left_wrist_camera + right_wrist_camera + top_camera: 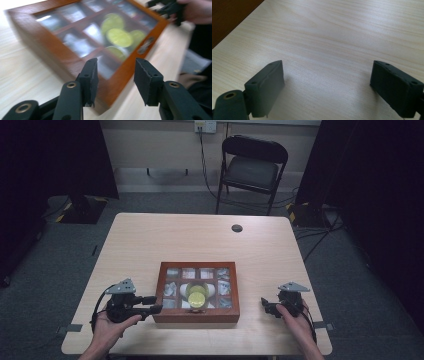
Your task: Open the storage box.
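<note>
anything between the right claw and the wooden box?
No. In the high view, bare table top separates the right claw from the wooden box. The right gripper view shows bare wood between its open jaws.

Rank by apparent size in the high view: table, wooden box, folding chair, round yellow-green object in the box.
1. Table, largest by far.
2. Wooden box and folding chair: they look about alike, and the chair stands farther from the camera, so no ranking between them.
3. Round yellow-green object, smallest.
</note>
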Action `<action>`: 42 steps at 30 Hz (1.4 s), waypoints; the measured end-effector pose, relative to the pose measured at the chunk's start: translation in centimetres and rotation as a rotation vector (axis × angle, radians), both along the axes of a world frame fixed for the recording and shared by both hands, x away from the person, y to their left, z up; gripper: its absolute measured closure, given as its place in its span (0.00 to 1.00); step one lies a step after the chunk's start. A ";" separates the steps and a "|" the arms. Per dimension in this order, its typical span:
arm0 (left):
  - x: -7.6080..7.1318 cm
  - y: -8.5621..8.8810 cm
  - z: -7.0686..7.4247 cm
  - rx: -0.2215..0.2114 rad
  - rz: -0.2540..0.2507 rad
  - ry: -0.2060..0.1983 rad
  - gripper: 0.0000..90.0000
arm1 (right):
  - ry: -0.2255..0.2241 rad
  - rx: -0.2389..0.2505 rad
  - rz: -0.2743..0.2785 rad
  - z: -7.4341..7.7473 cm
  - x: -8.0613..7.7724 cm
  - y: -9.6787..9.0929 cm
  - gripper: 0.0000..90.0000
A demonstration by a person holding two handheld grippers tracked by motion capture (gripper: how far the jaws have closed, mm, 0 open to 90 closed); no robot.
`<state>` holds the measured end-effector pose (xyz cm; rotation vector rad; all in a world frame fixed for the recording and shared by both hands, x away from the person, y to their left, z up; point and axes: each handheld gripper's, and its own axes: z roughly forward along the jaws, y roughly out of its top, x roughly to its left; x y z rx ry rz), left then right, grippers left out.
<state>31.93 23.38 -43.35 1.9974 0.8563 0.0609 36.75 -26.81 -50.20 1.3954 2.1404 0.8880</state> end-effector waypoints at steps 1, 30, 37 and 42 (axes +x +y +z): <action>-0.1 -0.1 0.0 0.002 -0.007 -0.011 0.64 | 0.000 0.000 0.000 0.0 0.0 0.0 0.12; 2.7 -9.5 1.5 0.040 -0.242 -0.008 0.63 | 0.000 -0.001 0.000 0.0 0.0 0.0 0.12; 3.0 -9.8 0.5 0.014 -0.288 0.003 0.79 | 0.000 -0.001 0.000 0.0 0.0 0.0 0.12; 2.9 -10.2 0.1 0.020 -0.312 0.003 0.82 | 0.000 -0.001 0.000 0.0 0.0 0.0 0.12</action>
